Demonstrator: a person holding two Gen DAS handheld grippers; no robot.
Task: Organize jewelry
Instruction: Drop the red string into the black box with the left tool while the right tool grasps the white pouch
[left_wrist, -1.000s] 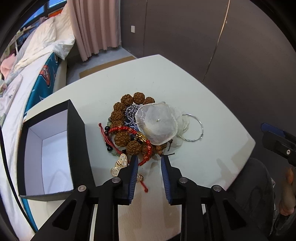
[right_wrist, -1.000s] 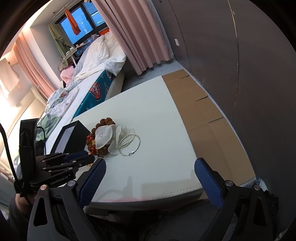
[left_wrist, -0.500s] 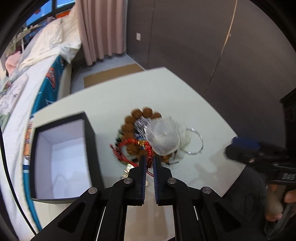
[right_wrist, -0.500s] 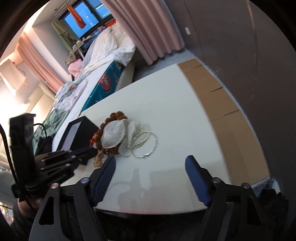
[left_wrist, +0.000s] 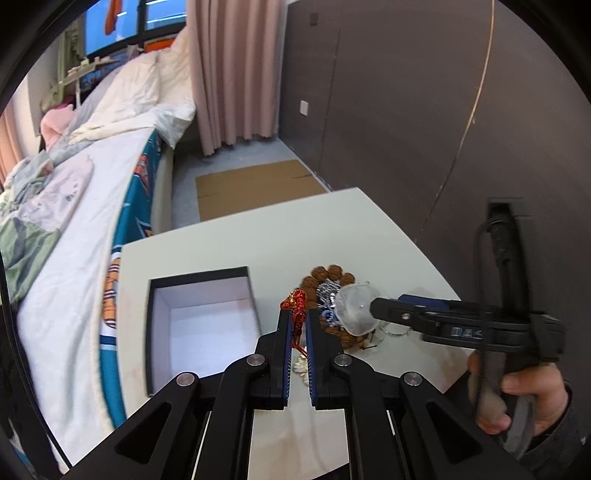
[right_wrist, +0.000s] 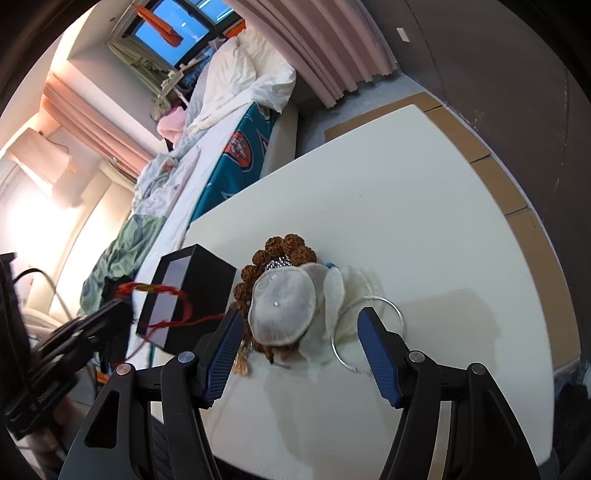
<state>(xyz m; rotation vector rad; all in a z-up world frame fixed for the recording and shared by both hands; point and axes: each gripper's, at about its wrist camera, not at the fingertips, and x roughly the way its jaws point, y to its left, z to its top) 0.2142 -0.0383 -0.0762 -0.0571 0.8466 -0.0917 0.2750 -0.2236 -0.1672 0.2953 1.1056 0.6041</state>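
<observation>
On the white bedside table, our left gripper is clamped on the red bracelet, its cords apparently trailing, so we carry it high over the black box; right gripper wide, empty.

The red bracelet, earlier lying in the jewelry pile, is now pinched and lifted clear by the left gripper, formerly open. The right gripper is brought close over the pile at centre frame.
</observation>
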